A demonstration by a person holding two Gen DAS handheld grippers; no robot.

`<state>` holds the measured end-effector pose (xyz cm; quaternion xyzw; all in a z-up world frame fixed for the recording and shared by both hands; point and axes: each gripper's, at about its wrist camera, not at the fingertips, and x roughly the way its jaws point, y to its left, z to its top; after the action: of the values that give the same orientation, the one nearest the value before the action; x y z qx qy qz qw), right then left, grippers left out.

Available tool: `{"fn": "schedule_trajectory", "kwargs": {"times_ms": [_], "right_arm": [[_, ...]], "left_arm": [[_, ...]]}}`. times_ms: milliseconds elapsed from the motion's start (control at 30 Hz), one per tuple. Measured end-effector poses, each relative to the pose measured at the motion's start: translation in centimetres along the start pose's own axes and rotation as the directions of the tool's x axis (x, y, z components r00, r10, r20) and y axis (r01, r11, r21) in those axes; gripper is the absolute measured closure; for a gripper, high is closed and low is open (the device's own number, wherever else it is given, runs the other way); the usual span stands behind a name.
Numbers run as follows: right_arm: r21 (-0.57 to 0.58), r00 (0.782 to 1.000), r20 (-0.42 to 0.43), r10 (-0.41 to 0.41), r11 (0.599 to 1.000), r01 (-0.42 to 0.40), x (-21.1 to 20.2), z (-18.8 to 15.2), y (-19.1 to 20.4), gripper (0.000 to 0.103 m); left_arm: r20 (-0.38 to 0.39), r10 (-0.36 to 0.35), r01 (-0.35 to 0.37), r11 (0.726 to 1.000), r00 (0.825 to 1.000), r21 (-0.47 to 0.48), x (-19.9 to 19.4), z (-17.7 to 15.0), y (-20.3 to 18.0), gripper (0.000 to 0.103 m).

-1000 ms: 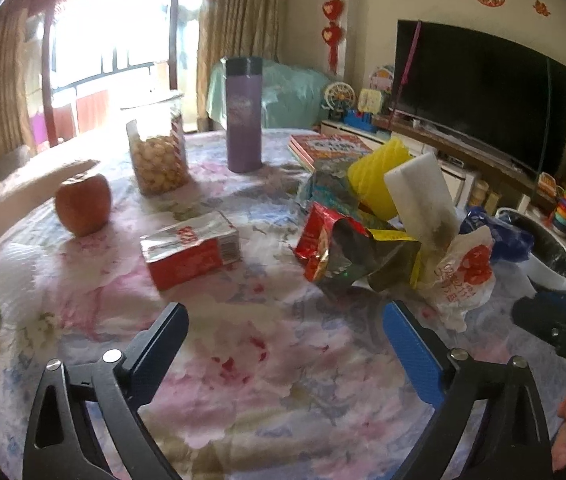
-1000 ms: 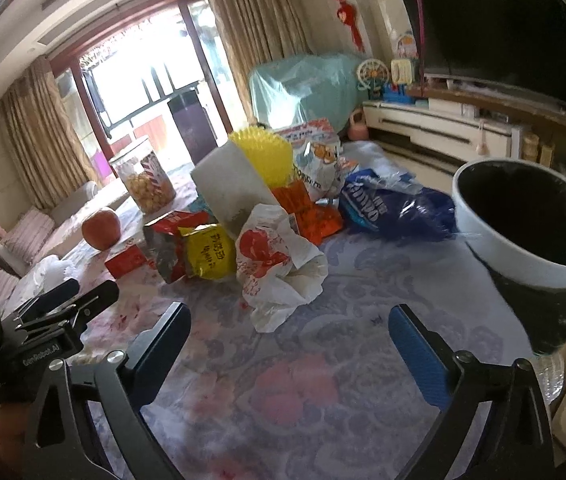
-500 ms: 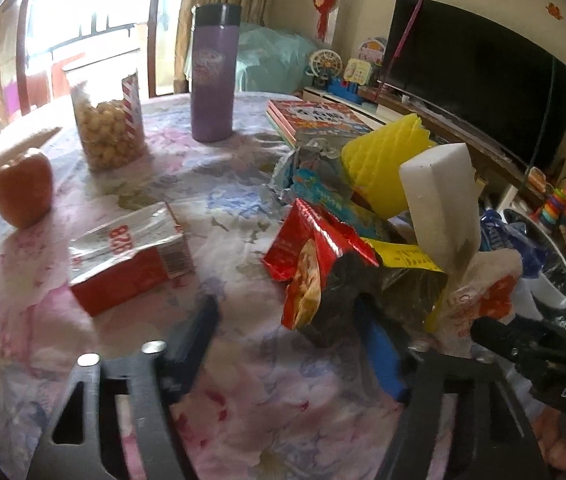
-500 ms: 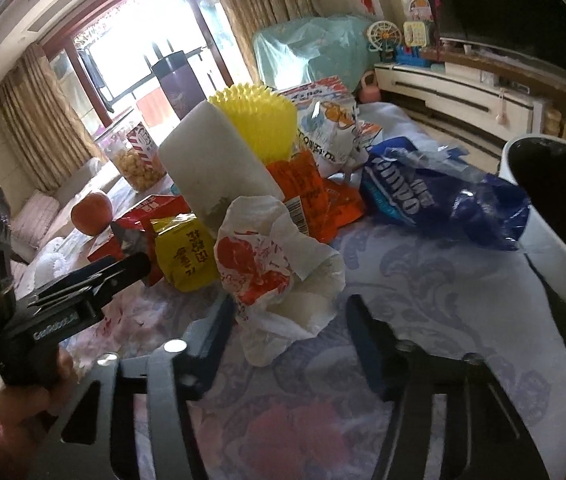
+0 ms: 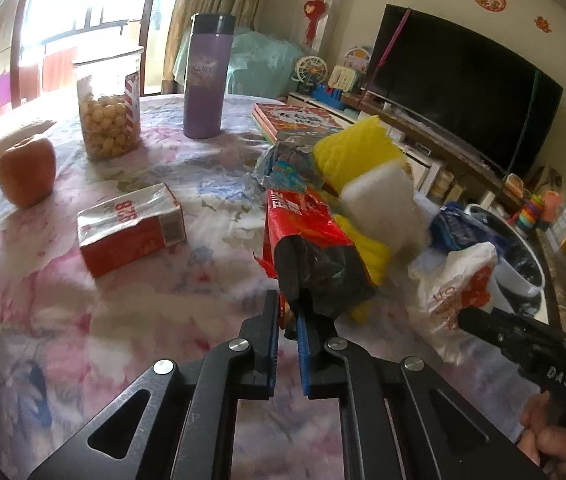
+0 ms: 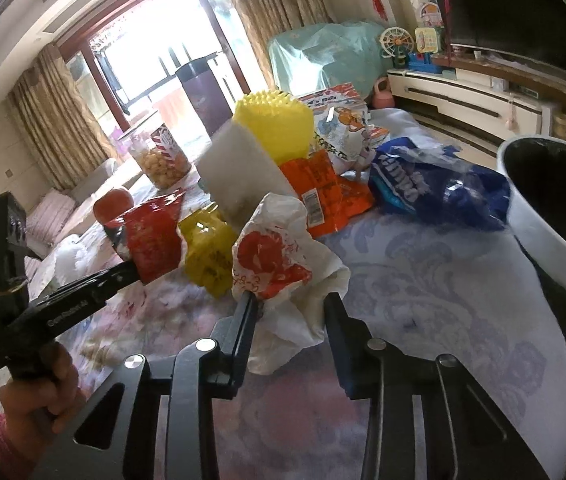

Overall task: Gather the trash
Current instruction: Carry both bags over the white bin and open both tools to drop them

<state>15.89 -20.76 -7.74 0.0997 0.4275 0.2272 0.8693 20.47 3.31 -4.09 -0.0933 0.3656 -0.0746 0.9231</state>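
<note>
Here, left gripper (image 5: 287, 322) clenched on glossy, crinkled red snack bag (image 5: 303, 232), lifted off the floral counter (image 5: 83, 320). Right gripper (image 6: 289, 312) fingers (image 6: 243, 320) flanking crumpled white plastic bag (image 6: 279, 264), partly closed; grip uncertain. Round black-lined bin (image 6: 539, 216) at counter's edge.

Both cameras sit low behind their own tongs, close over the desk (image 5: 43, 320). The left view faces the television (image 5: 459, 96); the right faces the window (image 6: 143, 60). Both share the white bag (image 5: 455, 292) and red wrapper (image 6: 155, 240).
</note>
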Motion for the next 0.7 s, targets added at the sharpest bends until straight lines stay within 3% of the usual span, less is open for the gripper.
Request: {"fn": "schedule_trajectory", "kwargs": {"times_ms": [333, 700], "right_arm": [[0.041, 0.998, 0.042, -0.036, 0.999, 0.035, -3.5, -0.7, -1.8, 0.068], [0.1, 0.991, 0.098, -0.097, 0.991, 0.087, -7.4, -1.2, -5.1, 0.068]], "left_arm": [[-0.009, -0.072, 0.073, 0.996, 0.997, 0.051, -3.4, -1.7, -3.4, 0.096], [-0.046, -0.166, 0.172, 0.972, 0.985, 0.158, -2.8, -1.3, -8.9, 0.096]]}}
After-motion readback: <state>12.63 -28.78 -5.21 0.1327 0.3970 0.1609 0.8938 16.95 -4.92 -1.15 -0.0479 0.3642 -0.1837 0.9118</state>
